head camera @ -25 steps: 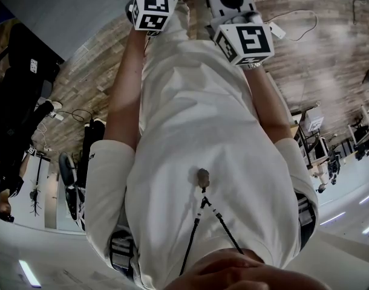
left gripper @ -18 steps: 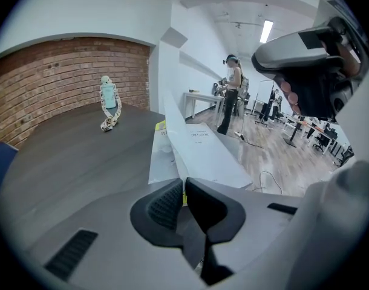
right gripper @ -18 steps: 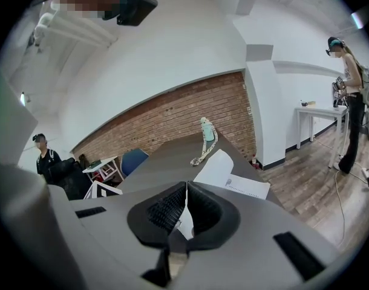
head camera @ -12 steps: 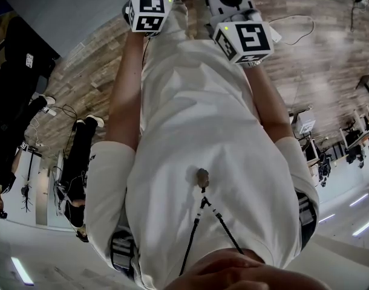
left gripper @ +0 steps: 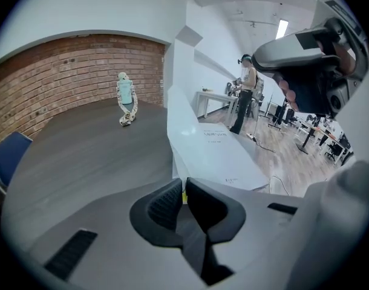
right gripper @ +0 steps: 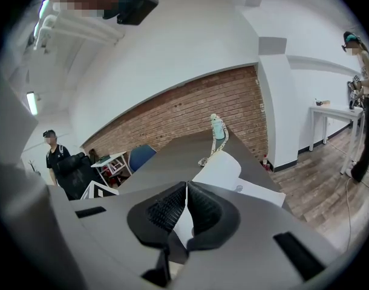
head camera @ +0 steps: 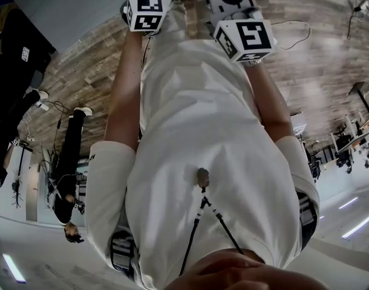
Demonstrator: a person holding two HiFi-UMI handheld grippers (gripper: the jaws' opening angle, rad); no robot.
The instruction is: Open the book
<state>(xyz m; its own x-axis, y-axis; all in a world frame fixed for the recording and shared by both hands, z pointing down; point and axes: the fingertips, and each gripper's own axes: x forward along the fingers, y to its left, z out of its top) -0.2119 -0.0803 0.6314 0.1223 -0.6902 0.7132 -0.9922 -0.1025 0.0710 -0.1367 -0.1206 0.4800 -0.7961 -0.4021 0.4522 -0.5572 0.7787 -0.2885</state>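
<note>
Book [left gripper: 224, 153] is lying white and flat at the right side of the dark table [left gripper: 81, 156], as the left gripper view is showing it. Left gripper [left gripper: 183, 193] is pinching the book's near edge, jaws almost together on it. Right gripper [right gripper: 186, 199] is clamping a white page [right gripper: 219, 169] that is curling up off the book. Teal bottle [left gripper: 124, 92] with a cord is standing further back on the table, well apart from the book. Brick wall [left gripper: 63, 71] is running behind.
</note>
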